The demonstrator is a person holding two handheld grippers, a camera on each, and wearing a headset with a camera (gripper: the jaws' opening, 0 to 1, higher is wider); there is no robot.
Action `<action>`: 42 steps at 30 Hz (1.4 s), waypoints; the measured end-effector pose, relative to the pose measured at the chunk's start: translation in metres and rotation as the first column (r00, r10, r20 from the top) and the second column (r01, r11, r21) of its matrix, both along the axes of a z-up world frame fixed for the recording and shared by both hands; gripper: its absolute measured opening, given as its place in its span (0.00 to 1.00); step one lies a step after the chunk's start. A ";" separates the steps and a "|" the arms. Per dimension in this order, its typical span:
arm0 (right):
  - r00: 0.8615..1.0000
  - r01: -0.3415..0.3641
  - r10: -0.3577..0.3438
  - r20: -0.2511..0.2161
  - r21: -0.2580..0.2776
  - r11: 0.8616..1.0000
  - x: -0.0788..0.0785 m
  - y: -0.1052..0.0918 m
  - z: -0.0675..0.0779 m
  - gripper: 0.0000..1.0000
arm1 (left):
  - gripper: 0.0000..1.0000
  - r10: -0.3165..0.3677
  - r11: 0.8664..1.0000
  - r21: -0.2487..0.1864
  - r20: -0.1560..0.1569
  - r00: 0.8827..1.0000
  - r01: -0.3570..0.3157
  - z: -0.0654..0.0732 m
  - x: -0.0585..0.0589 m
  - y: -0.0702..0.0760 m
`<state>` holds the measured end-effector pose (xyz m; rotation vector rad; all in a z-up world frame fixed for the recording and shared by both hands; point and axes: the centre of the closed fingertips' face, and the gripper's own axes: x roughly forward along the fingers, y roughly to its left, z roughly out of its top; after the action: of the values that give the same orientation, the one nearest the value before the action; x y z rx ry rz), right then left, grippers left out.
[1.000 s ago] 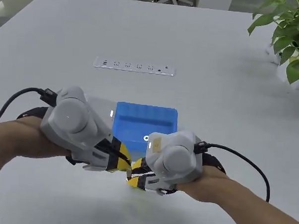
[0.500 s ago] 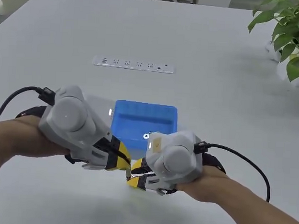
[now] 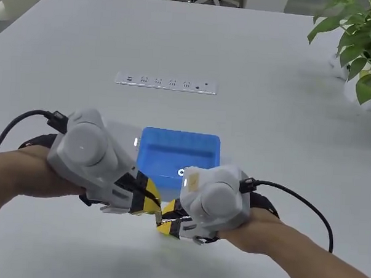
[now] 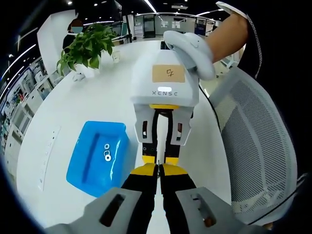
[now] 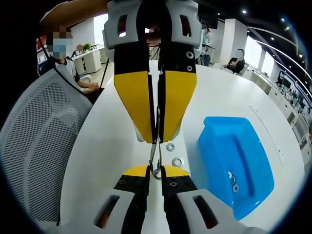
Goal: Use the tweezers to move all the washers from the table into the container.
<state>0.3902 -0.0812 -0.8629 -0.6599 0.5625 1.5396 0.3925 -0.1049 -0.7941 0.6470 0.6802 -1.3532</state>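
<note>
Left claw (image 5: 157, 138) and right claw (image 5: 155, 171) both pinch the tweezers (image 5: 156, 155); washers (image 5: 177, 161) beside the right claw look light, slippery: nip a rim.

Thin metal tweezers (image 5: 156, 152) are pinched in the left claw (image 4: 157, 168), their tips reaching between the jaws of the right claw (image 5: 157, 174). Two silver loose washers (image 5: 170, 146) lie flat just beside the tips. Toward the table's near edge, the open blue container (image 5: 243, 146) holds two stored washers (image 4: 107, 157).

Two washers (image 4: 107, 157) in container (image 4: 85, 166)
</note>
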 end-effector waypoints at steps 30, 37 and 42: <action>1.000 0.016 -0.015 -0.014 0.010 1.000 0.000 0.000 -0.001 0.09 | 0.06 -0.001 1.000 0.004 0.000 1.000 0.001 0.000 0.000 0.002; 1.000 0.020 -0.020 -0.010 0.008 1.000 0.000 0.000 0.000 0.08 | 0.06 -0.003 1.000 0.011 0.004 1.000 0.003 0.000 -0.001 0.002; 1.000 0.016 -0.017 0.001 0.005 1.000 0.001 0.000 0.004 0.08 | 0.06 0.010 1.000 0.004 0.003 1.000 -0.010 0.004 0.000 0.002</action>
<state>0.3910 -0.0810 -0.8584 -0.6503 0.5617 1.5249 0.3929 -0.1027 -0.7897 0.6475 0.6831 -1.3420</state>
